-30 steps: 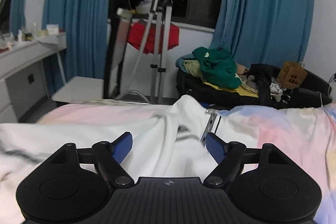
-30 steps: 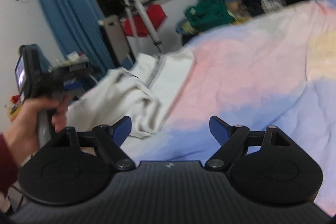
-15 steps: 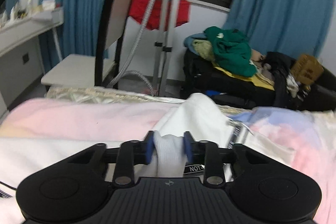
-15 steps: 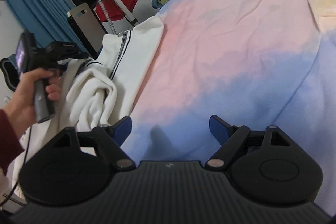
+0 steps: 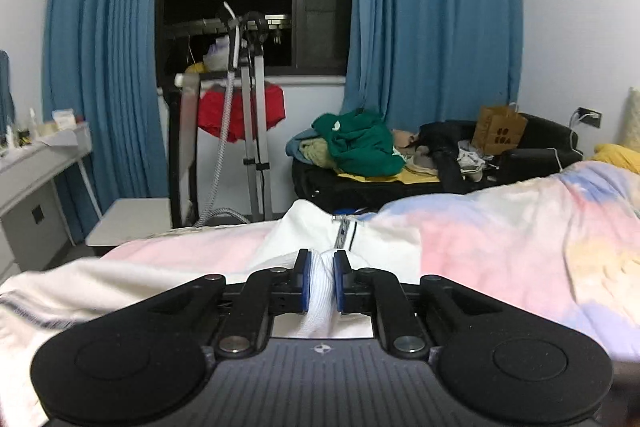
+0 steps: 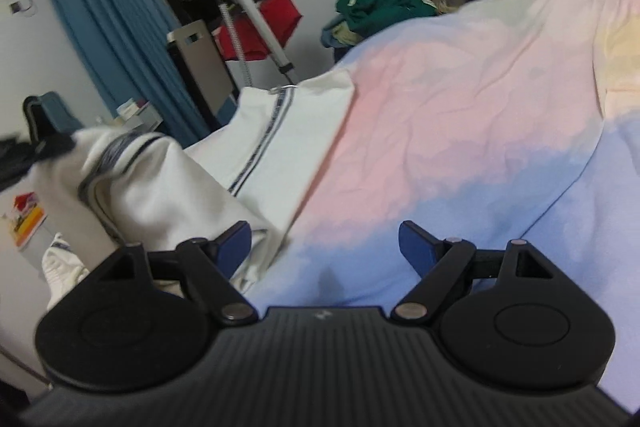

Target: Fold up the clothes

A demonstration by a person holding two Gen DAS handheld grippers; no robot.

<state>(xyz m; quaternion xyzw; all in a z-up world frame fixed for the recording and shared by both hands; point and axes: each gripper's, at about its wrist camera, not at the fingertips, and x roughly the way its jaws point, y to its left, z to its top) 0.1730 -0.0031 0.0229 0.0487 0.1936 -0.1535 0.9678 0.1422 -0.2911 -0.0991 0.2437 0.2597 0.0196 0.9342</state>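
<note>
— Nearest first: what does the left gripper point(image 5: 320, 281) have?

— Its blue pads are pinched almost together on a raised fold of the white knit garment with dark stripe trim point(image 5: 344, 239). The cloth bulges up between the jaws and hangs down behind them.

— And the right gripper point(image 6: 323, 247)?

— Spread wide, holding nothing. It hovers over the pastel pink-and-blue bedsheet point(image 6: 460, 131), with its left pad just beside the garment's near edge.

— So which way does the garment lie from that open one?

— To its left and ahead. In the right wrist view the body lies flat on the sheet, its long axis running away from the camera toward the window, following the striped band. The bunched, lifted part sits at the far left, blurred.

— Which hand is nearer the free cloth?

— The right, I'd judge: the near hem is touching distance from its left pad, so the next grasp probably means shifting left, not forward.

— Beyond the bed?

— A green crumpled garment on a dark couch point(image 5: 360, 147), then blue curtains point(image 5: 432, 27).
</note>
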